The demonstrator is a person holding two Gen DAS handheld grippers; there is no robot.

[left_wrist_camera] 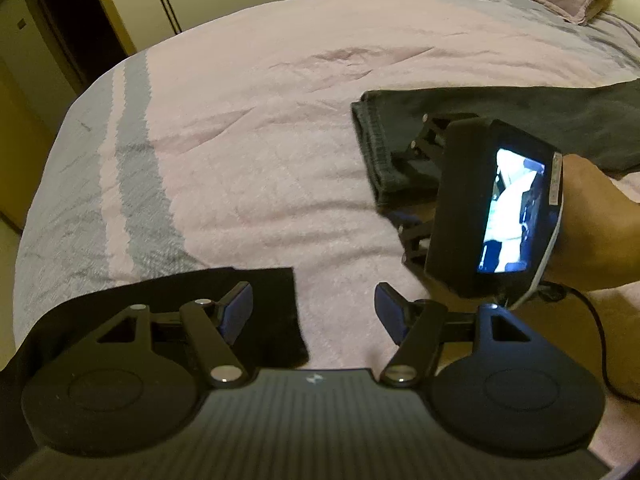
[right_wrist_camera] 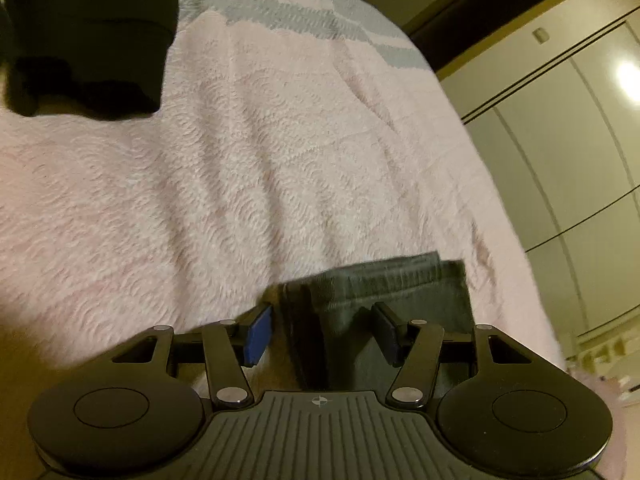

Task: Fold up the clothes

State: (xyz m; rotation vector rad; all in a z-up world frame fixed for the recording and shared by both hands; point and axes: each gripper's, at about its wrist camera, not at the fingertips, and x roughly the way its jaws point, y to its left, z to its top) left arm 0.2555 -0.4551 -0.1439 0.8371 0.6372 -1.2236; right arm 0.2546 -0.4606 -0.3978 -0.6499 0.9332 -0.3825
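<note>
light: dim, warm yellow | glare: wardrobe | blur: right view | edges: fisheye-bent

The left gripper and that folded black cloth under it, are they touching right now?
Cannot tell. In the left wrist view the left gripper stands open, one finger overlapping the folded black cloth, the other over the pink blanket. No view shows contact or a gap.

The dark grey trousers of thick cotton lie flat on the bed, stretched out long toward the right side of the left wrist view, with the hem end folded double and its edges not fully even. The black folded cloth lies well apart from them as a flat, neat rectangle, nearer to the striped end.
</note>
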